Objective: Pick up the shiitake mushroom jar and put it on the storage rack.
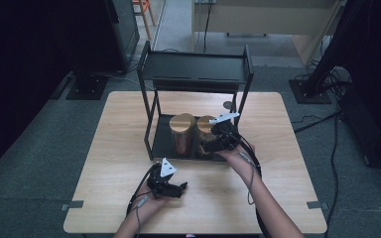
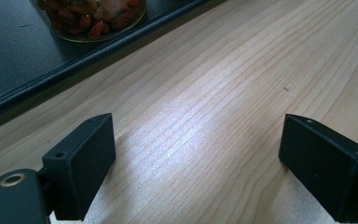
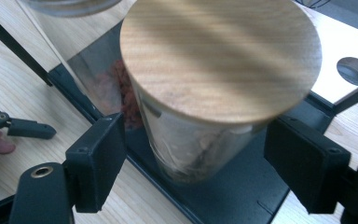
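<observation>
Two glass jars with round wooden lids stand side by side on the bottom tray of a black two-tier rack [image 1: 197,74] at the middle of the wooden counter [image 1: 278,163]. The left jar [image 1: 181,134] holds reddish dried bits, seen through its base in the left gripper view. The right jar [image 3: 200,116] holds something pale and brownish; its contents are blurred, and its lower part is hidden behind the right gripper in the high view. The rack's top shelf looks bare from above.

The right gripper [image 3: 193,161] sits at the rack's front right, its jaws spread wide on either side of the right jar, not touching the glass. The left gripper [image 1: 167,184] rests in front of the rack on the counter, its jaws spread apart over bare wood, holding nothing.

One round hole [image 3: 356,71] in the counter sits behind the rack's right post. The person's forearms are cut off at the bottom edge. The dark surroundings are hard to make out.
</observation>
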